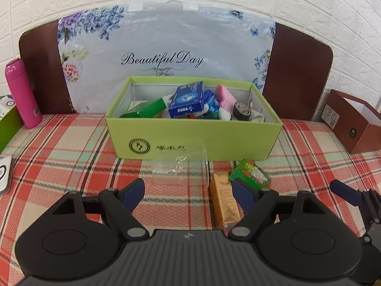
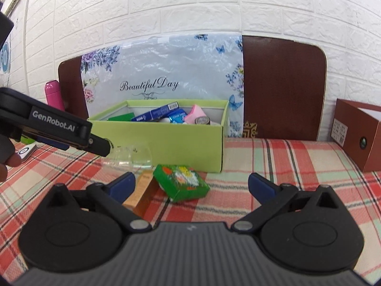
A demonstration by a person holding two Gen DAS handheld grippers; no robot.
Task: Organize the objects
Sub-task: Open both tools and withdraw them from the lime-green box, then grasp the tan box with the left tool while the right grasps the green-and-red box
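Note:
A light green open box holds several items: blue packs, a green carton, a pink thing and a black roll. It also shows in the right wrist view. In front of it on the plaid cloth lie a clear plastic cup on its side, an orange carton and a green packet. My left gripper is open and empty, just before the cup. My right gripper is open and empty, with the green packet and the orange carton between its fingers.
A pink bottle stands at the left. A brown box sits at the right. A floral bag leans on a brown headboard behind the green box. White and green things lie at the far left edge.

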